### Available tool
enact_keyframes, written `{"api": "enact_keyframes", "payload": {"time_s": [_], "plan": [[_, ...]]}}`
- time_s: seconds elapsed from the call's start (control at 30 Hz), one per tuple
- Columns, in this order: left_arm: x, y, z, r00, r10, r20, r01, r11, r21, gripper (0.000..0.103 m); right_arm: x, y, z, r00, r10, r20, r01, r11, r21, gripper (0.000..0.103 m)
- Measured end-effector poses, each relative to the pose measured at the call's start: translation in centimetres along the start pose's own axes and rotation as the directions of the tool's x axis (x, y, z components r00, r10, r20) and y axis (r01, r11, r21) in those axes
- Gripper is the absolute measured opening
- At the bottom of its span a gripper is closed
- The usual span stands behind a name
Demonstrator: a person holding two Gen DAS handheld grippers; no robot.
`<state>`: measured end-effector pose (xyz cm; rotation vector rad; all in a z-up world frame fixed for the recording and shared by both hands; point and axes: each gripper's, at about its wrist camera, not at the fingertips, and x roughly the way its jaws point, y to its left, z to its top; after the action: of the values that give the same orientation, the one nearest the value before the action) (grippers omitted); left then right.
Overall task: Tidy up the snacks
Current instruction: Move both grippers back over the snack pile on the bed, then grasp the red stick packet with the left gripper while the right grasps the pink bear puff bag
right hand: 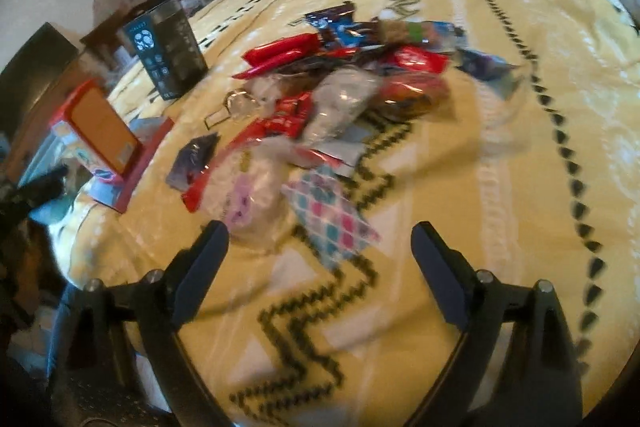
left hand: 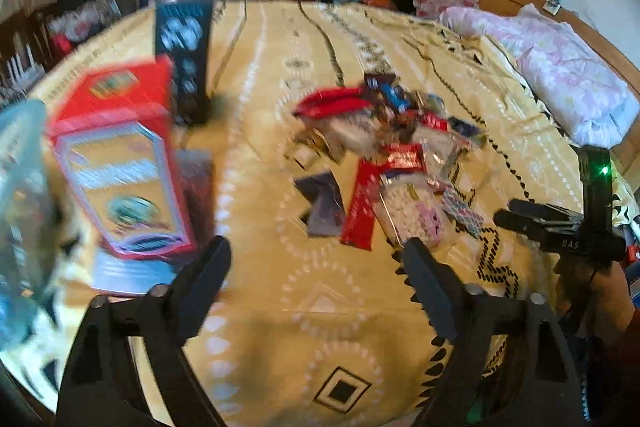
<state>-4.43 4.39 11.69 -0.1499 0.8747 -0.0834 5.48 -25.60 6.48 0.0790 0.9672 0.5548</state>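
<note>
Snacks (left hand: pixel 384 143) lie heaped mid-bed on the yellow blanket (left hand: pixel 280 327). Only from our left gripper (left hand: pixel 316 263) do we see the right gripper (left hand: pixel 516 211), lettered "DAS". Both stand apart, empty. The red box (left hand: pixel 120 163) near the bed's left edge is too blurred to read.

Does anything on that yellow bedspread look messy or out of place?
Yes: the snack packets lie in a loose, overlapping heap mid-bed, while the dark box and red box stand apart to the left. Both pictures are blurred.

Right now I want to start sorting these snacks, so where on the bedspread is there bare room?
Bare bedspread lies right of the snack pile, and more in front of the left gripper. Crowded: the pile itself and the red box and dark box.
</note>
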Motion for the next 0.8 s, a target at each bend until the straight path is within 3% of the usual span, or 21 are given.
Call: {"api": "enact_keyframes", "payload": {"time_s": [0.1,0.2,0.33,0.47,0.53,0.67,0.8], "plan": [[3.2,-0.3,-0.3,0.999,-0.002,-0.051,0.002,1.000,-0.002,0.069,1.0,0.4,0.5,0.997,0.075,0.012,-0.075,0.996,0.054,0.081],[5.5,-0.7,-0.5,0.997,0.028,-0.073,-0.027,1.000,0.005,0.069,2.7,2.0,1.3,0.990,0.137,-0.011,-0.136,0.989,0.057,0.080],[6.9,-0.6,-1.0,0.994,0.043,-0.096,-0.044,0.999,-0.007,0.069,6.5,4.2,1.8,0.989,0.101,-0.105,-0.095,0.994,0.058,0.080],[7.1,0.0,-1.4,0.994,0.050,-0.096,-0.053,0.998,-0.028,0.069,8.6,6.2,1.7,0.990,0.038,-0.136,-0.036,0.999,0.013,0.087],[7.5,0.3,-1.3,0.993,0.049,-0.105,-0.053,0.998,-0.040,0.069,9.5,6.6,1.7,0.990,0.005,-0.142,-0.007,1.000,-0.011,0.082],[8.2,0.6,-1.0,0.995,0.012,-0.096,-0.018,0.997,-0.071,0.069,8.6,6.5,1.8,0.996,-0.020,-0.090,0.016,0.999,-0.047,0.074],[9.3,1.1,0.4,0.997,-0.027,-0.071,0.018,0.992,-0.127,0.069,3.0,6.0,1.5,0.999,0.040,0.027,-0.040,0.999,-0.028,0.073]]}}
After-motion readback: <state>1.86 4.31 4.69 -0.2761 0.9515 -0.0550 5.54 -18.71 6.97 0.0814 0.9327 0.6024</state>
